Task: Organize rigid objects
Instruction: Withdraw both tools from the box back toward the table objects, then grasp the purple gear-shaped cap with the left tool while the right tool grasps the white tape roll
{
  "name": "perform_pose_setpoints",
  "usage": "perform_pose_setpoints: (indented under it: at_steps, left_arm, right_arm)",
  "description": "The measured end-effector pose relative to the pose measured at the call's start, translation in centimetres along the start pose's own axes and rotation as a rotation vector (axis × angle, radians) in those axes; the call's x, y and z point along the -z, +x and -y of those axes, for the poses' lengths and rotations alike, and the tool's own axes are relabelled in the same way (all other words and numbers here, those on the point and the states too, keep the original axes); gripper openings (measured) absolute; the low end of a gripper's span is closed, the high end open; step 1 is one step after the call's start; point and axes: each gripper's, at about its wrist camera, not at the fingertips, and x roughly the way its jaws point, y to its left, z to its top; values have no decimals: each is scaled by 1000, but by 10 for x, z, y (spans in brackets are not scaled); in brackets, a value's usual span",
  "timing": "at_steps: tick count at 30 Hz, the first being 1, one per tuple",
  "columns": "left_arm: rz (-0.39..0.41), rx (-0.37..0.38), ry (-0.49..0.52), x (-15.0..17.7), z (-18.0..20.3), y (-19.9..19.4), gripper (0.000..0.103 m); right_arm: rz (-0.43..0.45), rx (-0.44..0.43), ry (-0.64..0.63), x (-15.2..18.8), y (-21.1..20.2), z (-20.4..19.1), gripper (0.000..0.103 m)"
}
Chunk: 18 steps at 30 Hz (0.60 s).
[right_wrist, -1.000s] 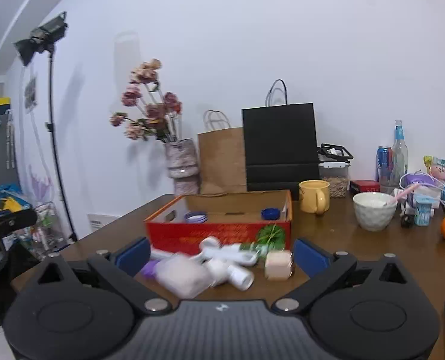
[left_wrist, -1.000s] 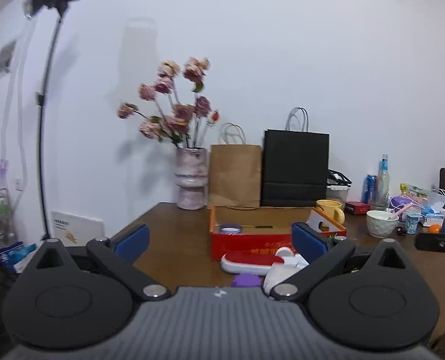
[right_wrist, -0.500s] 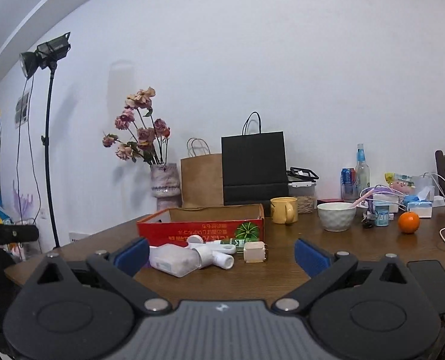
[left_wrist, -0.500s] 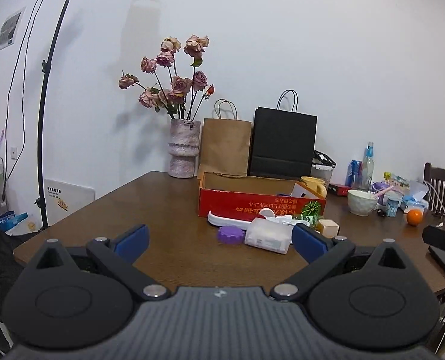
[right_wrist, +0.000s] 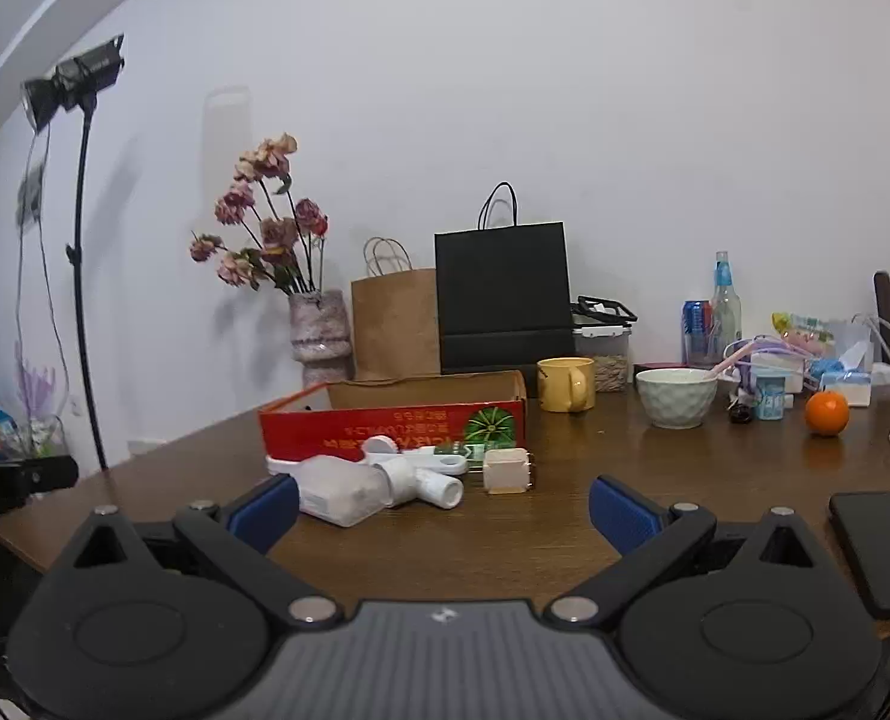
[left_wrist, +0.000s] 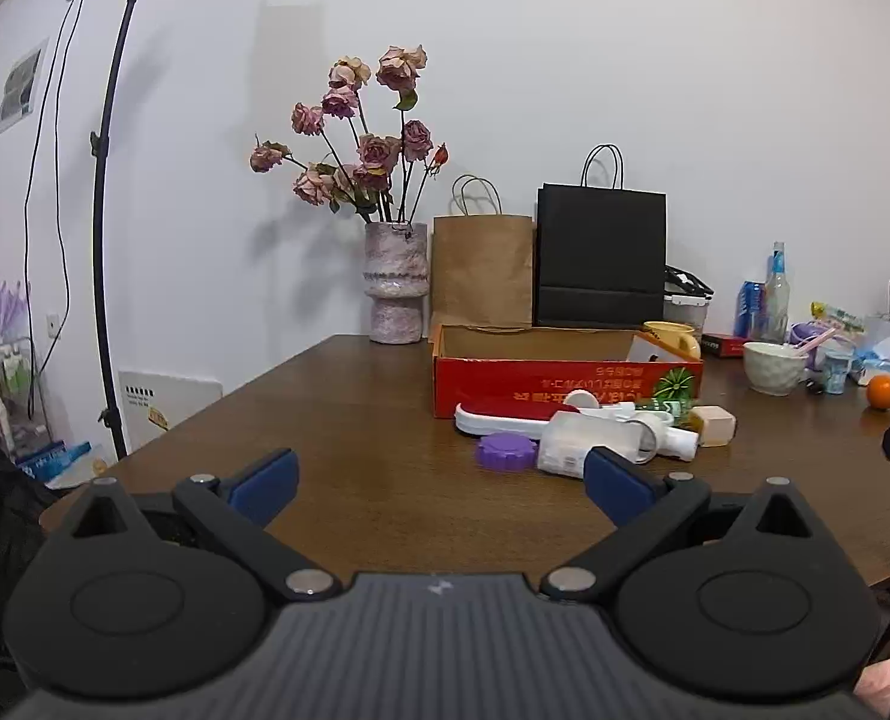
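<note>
A red cardboard box lies open on the brown table. In front of it sits a pile: a purple lid, a white rectangular block, a white pipe fitting, a red and white flat piece and a cream cube. My left gripper is open and empty, short of the pile. My right gripper is open and empty, just short of the block and fitting.
A vase of dried roses, a brown bag and a black bag stand behind the box. A yellow mug, white bowl, orange, bottles and a phone are right. A light stand is left.
Both grippers have pulled back from the pile and the box, so the objects look smaller and farther. Both stay open and empty. The objects have not moved.
</note>
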Motion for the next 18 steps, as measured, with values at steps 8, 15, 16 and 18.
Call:
perform_pose_setpoints:
  at_steps: [8,15,16,18]
  left_arm:
    - [-97,1,92,1,13,63,103]
    - [-197,33,138,-4,16,135,88]
    - [-205,53,142,-5,16,146,87]
    - [-233,82,155,-7,17,166,87]
  right_arm:
    - [-93,-29,0,-3,48,4,99]
    - [-228,-56,-3,-6,112,8,77]
    - [-234,-56,-15,-8,121,7,77]
    - [-242,-67,-38,-12,141,4,72]
